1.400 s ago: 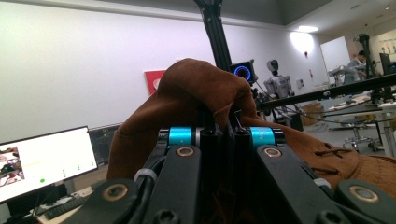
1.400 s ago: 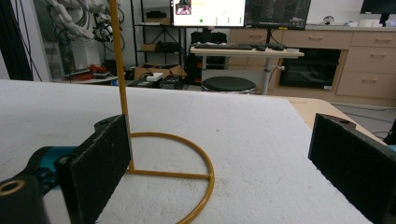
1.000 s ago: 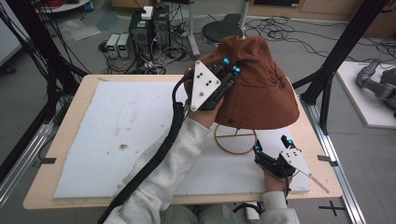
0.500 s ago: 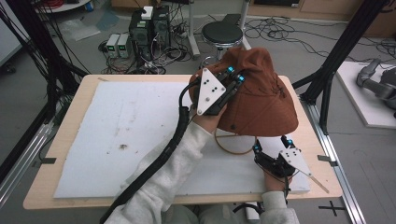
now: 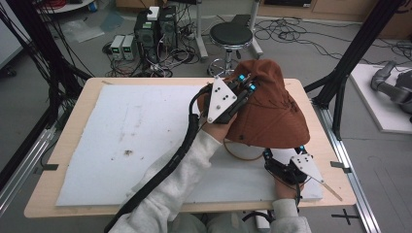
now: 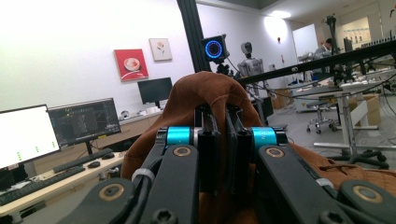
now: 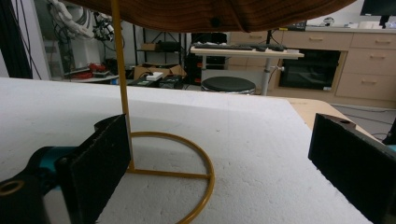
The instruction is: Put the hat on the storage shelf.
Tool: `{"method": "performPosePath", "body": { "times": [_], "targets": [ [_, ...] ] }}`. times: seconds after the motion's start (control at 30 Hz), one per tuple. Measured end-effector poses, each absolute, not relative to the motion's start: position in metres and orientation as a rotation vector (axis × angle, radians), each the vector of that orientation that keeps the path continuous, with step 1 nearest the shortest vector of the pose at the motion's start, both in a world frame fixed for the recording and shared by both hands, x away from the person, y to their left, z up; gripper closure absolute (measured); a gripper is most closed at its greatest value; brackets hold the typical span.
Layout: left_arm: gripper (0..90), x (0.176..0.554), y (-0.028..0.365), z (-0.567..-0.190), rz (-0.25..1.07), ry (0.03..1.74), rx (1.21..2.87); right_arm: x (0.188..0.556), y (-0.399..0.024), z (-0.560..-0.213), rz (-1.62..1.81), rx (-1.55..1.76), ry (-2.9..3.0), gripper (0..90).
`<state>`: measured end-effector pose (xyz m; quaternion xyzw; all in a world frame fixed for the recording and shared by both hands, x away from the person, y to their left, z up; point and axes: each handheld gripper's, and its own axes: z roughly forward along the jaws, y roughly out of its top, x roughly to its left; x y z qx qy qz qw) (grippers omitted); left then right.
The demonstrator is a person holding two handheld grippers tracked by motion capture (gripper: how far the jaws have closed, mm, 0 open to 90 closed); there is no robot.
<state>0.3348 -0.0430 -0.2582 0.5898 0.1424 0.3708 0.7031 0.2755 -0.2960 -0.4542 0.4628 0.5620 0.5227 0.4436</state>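
- Rust-brown corduroy bucket hat (image 5: 272,109) sits up on a thin yellow wire stand (image 7: 140,154), above the far right part of the white foam sheet (image 5: 126,136) covering the wooden worktop (image 5: 68,121).
- Left tongs (image 5: 244,83) high at the hat's crown, jaws pinched together on a fold of the brown fabric.
- Right tongs (image 5: 283,154) low on the foam near the stand's ring base, jaws spread wide, nothing between them.
- Black round stool (image 5: 231,35) on the floor beyond the worktop.
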Motion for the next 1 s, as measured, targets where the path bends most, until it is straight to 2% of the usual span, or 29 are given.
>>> {"method": "performPosePath", "body": {
  "times": [0.13,0.33,1.0],
  "targets": [
    [76.8,0.331,-0.040,-0.252,0.840,0.329,1.284,0.276,-0.296,-0.454,1.296,1.143,1.394,5.5],
    [79.1,0.326,-0.037,-0.246,0.848,0.302,1.285,0.275,-0.296,-0.455,1.308,1.131,1.377,5.9],
    [79.1,0.328,-0.003,-0.254,0.872,0.370,1.275,0.271,-0.297,-0.456,1.332,1.135,1.323,5.9]
  ]
}}
